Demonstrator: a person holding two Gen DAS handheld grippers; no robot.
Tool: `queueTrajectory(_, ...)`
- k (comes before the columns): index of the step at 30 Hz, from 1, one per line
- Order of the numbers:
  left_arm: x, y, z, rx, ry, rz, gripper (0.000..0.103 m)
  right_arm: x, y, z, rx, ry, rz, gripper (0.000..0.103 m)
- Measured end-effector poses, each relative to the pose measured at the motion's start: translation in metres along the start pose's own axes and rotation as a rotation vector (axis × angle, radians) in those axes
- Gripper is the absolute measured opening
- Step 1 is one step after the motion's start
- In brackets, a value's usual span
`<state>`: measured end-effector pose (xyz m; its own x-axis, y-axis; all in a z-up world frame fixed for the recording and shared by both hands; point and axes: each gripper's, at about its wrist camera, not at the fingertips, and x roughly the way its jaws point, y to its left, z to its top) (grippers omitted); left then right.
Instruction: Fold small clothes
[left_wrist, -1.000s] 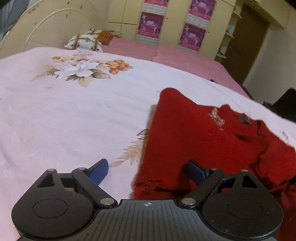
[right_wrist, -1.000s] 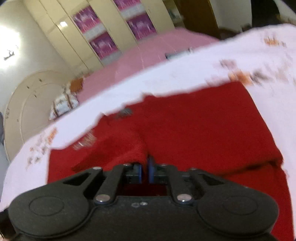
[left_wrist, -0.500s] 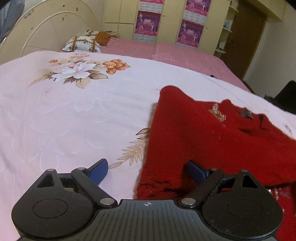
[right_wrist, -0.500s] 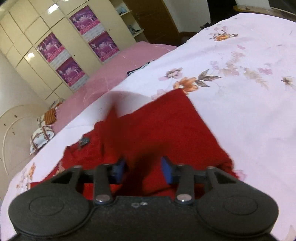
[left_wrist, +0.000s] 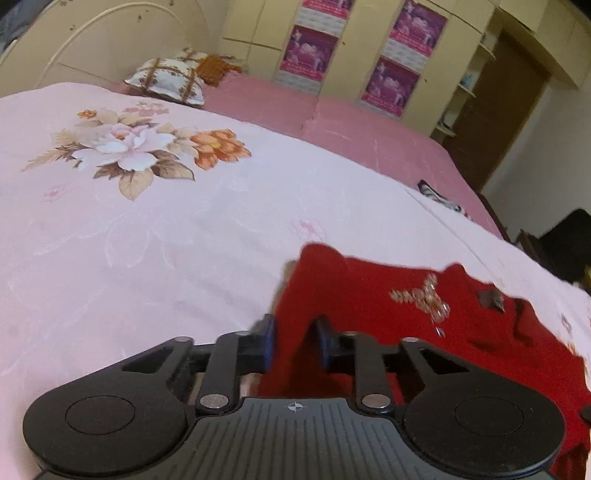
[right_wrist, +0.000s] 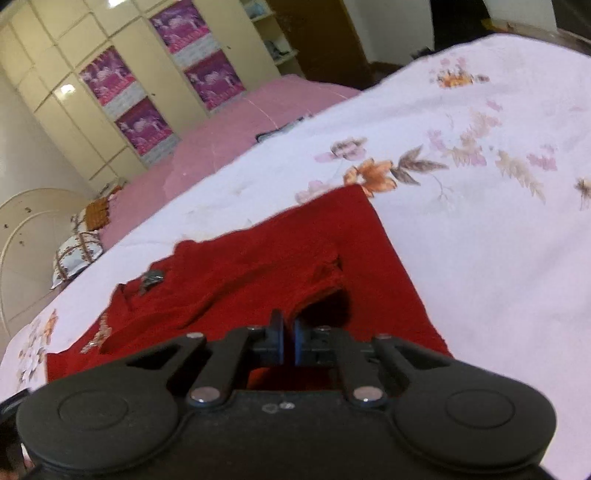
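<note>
A red knit sweater (left_wrist: 373, 317) with a beaded ornament (left_wrist: 424, 299) lies on the pale floral bedspread (left_wrist: 166, 240). In the left wrist view my left gripper (left_wrist: 295, 343) is closing on the sweater's left edge, and red fabric stands raised between its blue pads. In the right wrist view the same sweater (right_wrist: 277, 258) lies with one sleeve (right_wrist: 317, 280) folded across its body. My right gripper (right_wrist: 289, 339) hovers over that sleeve with its pads almost together. I see nothing gripped between them.
A patterned pillow (left_wrist: 166, 79) lies at the head of the bed beside a pink sheet (left_wrist: 332, 114). Cream wardrobes with purple posters (left_wrist: 310, 48) stand behind. A small dark item (left_wrist: 439, 195) lies near the bed's far edge.
The left gripper went from wide open to closed over the sweater's edge and moved forward. The right gripper opened, left the sleeve folded over the body, then shut.
</note>
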<state>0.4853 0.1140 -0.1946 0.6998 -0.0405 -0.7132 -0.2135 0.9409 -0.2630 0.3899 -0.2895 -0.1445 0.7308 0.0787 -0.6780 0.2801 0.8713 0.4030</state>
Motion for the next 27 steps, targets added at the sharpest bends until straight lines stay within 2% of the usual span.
queueTrajectory(3, 0.001, 0.0, -0.005, 0.026, -0.04, 0.025, 0.013, -0.011, 0.002, 0.0, -0.021, -0.024, 0.032, 0.006)
queueTrajectory(6, 0.001, 0.007, -0.008, 0.008, -0.068, 0.037, 0.011, 0.004, -0.005, -0.004, -0.039, 0.021, -0.019, 0.007)
queueTrajectory(8, 0.001, 0.009, -0.008, 0.001, -0.077, 0.047, 0.011, 0.008, -0.008, -0.007, -0.038, 0.027, -0.019, 0.008)
queueTrajectory(11, -0.001, 0.01, -0.005, -0.01, -0.08, 0.05, 0.008, 0.004, -0.004, -0.009, -0.068, 0.034, 0.012, 0.021)
queueTrajectory(14, -0.006, 0.004, -0.004, 0.019, -0.068, 0.03, 0.009, 0.003, -0.008, -0.003, -0.042, 0.017, 0.001, 0.024)
queueTrajectory(16, -0.007, 0.0, -0.002, 0.026, -0.045, 0.024, 0.038, 0.003, -0.013, -0.001, -0.02, 0.01, -0.008, 0.024)
queueTrajectory(17, -0.008, -0.002, -0.001, 0.022, -0.035, 0.014, 0.083, 0.005, -0.012, -0.001, -0.029, 0.015, -0.013, 0.024)
queueTrajectory(18, -0.012, -0.005, -0.002, 0.025, -0.055, 0.024, 0.1, 0.006, -0.01, -0.002, -0.041, 0.021, -0.018, 0.024)
queueTrajectory(20, -0.022, -0.015, -0.005, 0.075, -0.122, 0.023, 0.1, 0.004, -0.003, -0.003, -0.069, 0.015, -0.031, 0.025)
queueTrajectory(22, -0.015, -0.022, -0.005, 0.117, -0.092, 0.02, 0.098, -0.001, 0.004, -0.004, -0.111, -0.017, -0.05, 0.025)
queueTrajectory(23, -0.009, -0.023, -0.005, 0.122, -0.072, 0.026, 0.083, -0.002, 0.007, -0.004, -0.143, -0.026, -0.072, 0.026)
queueTrajectory(24, -0.002, -0.021, -0.005, 0.116, -0.047, 0.034, 0.057, 0.001, 0.008, -0.003, -0.159, -0.015, -0.083, 0.026)
queueTrajectory(25, 0.004, -0.018, -0.005, 0.097, -0.029, 0.038, 0.048, 0.005, 0.008, -0.003, -0.157, 0.004, -0.082, 0.026)
queueTrajectory(26, 0.006, -0.013, -0.005, 0.081, -0.047, 0.047, 0.039, 0.008, 0.005, -0.003, -0.147, 0.02, -0.081, 0.025)
queueTrajectory(27, 0.007, -0.012, -0.005, 0.091, -0.062, 0.068, 0.035, 0.01, 0.005, -0.003, -0.148, 0.026, -0.081, 0.023)
